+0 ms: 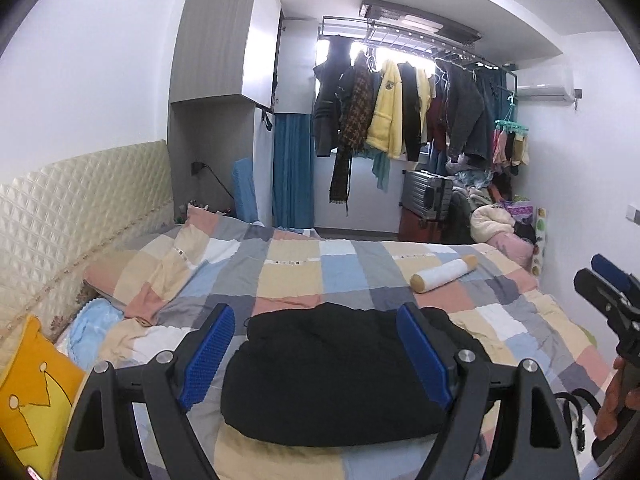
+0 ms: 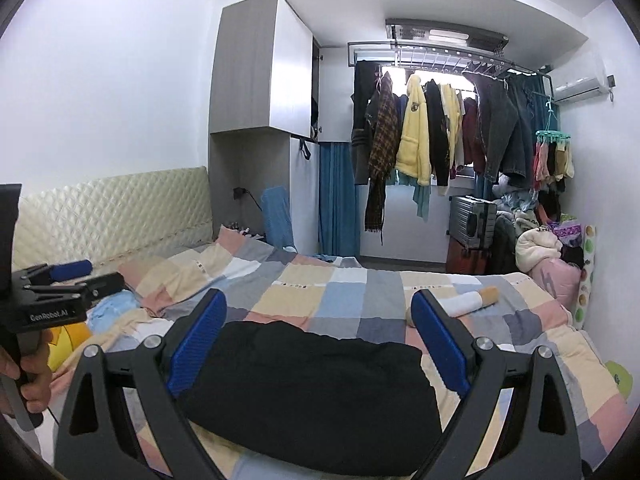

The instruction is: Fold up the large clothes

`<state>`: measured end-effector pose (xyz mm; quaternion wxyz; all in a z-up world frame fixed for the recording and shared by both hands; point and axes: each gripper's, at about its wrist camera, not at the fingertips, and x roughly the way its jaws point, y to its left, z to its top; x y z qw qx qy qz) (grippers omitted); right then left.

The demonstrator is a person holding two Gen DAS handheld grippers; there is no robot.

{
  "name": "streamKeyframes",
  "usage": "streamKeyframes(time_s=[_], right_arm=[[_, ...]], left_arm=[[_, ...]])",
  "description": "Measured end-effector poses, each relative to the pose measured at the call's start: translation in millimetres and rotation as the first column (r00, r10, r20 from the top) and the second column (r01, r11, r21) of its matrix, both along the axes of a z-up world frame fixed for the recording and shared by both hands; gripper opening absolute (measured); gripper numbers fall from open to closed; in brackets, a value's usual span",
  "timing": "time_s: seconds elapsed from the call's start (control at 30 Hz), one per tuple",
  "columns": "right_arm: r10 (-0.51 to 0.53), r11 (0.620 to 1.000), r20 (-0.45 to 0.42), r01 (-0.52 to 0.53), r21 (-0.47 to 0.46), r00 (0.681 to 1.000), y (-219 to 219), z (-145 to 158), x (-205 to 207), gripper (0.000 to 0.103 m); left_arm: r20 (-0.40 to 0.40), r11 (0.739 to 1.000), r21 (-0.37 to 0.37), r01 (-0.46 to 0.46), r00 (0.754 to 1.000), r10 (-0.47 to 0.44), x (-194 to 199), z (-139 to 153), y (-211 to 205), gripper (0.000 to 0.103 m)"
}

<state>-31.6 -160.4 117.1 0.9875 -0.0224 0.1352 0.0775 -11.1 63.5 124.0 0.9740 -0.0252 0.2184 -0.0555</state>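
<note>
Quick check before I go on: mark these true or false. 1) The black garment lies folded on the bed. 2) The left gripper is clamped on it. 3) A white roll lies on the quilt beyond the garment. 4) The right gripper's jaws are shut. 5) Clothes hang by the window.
1) True: the black garment lies as a compact bundle on the checked quilt.
2) False: the left gripper is open, holding nothing.
3) True: the white roll lies there.
4) False: the right gripper stands open.
5) True: hanging clothes.
</note>
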Motion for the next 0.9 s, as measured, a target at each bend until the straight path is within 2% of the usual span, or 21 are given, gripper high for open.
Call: streamKeyframes(time_s=[0.23, 0.63, 0.9], right_arm=[[-0.011, 1.0, -0.037, 0.012, 0.021, 0.999, 1.1, -21.1, -27.1, 0.094], [-0.052, 0.998, -0.157, 0.058, 0.034, 0.986, 6.5, -67.8, -50.0, 0.094], [-0.072, 0.996, -0.242, 0.084, 0.04, 0.968, 1.0, -95.2, -53.7, 0.094]], left_arm=[[-0.002, 1.0, -0.01, -0.021, 1.0, 0.021, -25.9, -13.9, 1.0, 0.083], [-0.109, 0.998, -0.036, -0.046, 0.993, 0.042, -32.4, -61.8, 1.2, 0.083], [-0.185, 0.999, -0.011, -0.054, 0.981, 0.051, -30.5, -89.7, -1.7, 0.083]])
